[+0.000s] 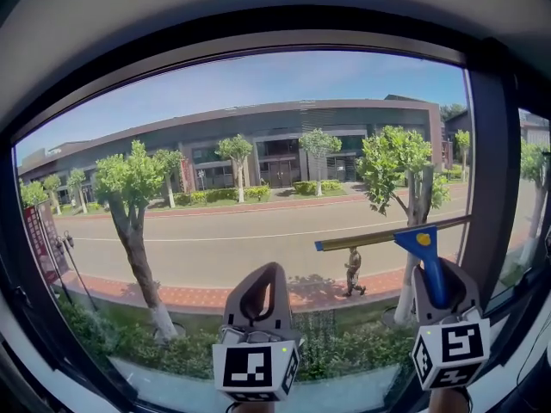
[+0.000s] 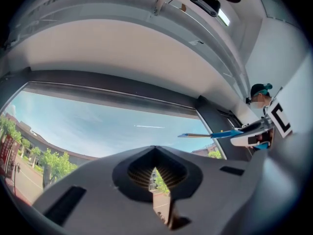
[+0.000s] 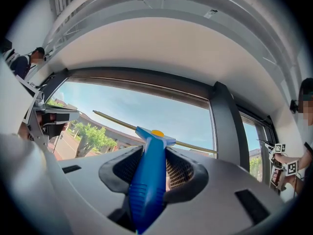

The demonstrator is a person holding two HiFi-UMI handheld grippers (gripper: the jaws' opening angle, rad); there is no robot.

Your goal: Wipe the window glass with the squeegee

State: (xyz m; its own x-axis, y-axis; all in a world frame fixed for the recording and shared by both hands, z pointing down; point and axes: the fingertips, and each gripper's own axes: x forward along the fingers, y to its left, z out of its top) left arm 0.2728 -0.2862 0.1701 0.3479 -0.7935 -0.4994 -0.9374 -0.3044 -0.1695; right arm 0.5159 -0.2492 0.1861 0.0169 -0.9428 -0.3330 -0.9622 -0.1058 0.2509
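Note:
The window glass point(image 1: 258, 144) fills the head view, with a street, trees and a long building beyond it. My right gripper point(image 1: 435, 275) is shut on the blue handle of the squeegee point(image 1: 428, 261), low at the right. The squeegee's thin blade point(image 1: 379, 239) lies nearly level against the lower right of the pane, reaching the mullion. In the right gripper view the squeegee handle point(image 3: 149, 175) runs up between the jaws of the right gripper point(image 3: 152, 148). My left gripper point(image 1: 263, 274) is held low at the middle, shut on nothing, jaws towards the glass. The left gripper point(image 2: 155, 153) view shows the squeegee point(image 2: 215, 135) to its right.
A dark vertical mullion point(image 1: 491, 170) bounds the pane on the right, with a second pane point(image 1: 534, 188) beyond it. The dark window frame point(image 1: 215, 46) arches above under a white ceiling. People stand at the room's sides: a person point(image 2: 261, 94) and another person point(image 3: 303, 106).

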